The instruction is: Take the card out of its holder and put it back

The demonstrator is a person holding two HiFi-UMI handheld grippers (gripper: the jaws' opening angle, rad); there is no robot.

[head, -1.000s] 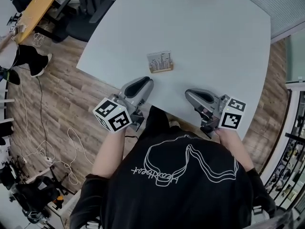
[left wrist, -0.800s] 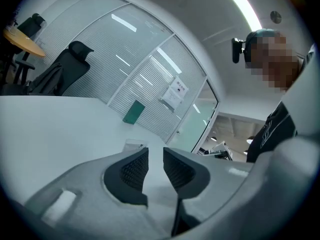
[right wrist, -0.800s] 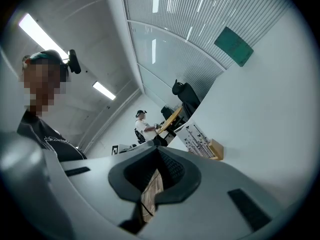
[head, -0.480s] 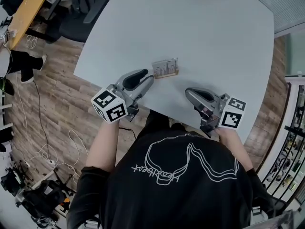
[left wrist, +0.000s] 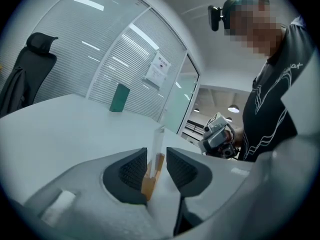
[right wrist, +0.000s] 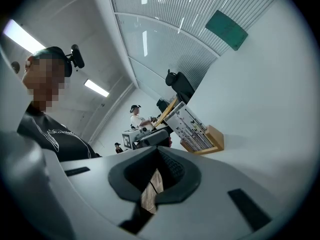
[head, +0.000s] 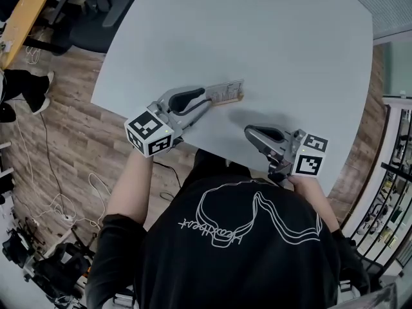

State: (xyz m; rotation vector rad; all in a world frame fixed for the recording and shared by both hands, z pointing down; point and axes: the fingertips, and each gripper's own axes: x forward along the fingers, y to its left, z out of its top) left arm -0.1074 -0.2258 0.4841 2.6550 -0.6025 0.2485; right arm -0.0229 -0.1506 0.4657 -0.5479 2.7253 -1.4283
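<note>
- The left gripper (left wrist: 156, 156) has just been opening its jaws. They now stand spread, with the card (left wrist: 159, 139) and its wooden holder (left wrist: 150, 176) between them, unpinched.
- The card stands upright in the holder on the grey table (head: 290, 44).
- The right gripper (right wrist: 159, 170) hangs near the table's edge, jaws pressed together, empty.

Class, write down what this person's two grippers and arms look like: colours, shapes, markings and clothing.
The left gripper and the right gripper are grey moulded shells with dark ribbed pads, each carrying a white cube of black square markers. The left gripper's jaws have just been opening, the card holder between them. The person wears a black short-sleeved T-shirt with a white line drawing.
</note>
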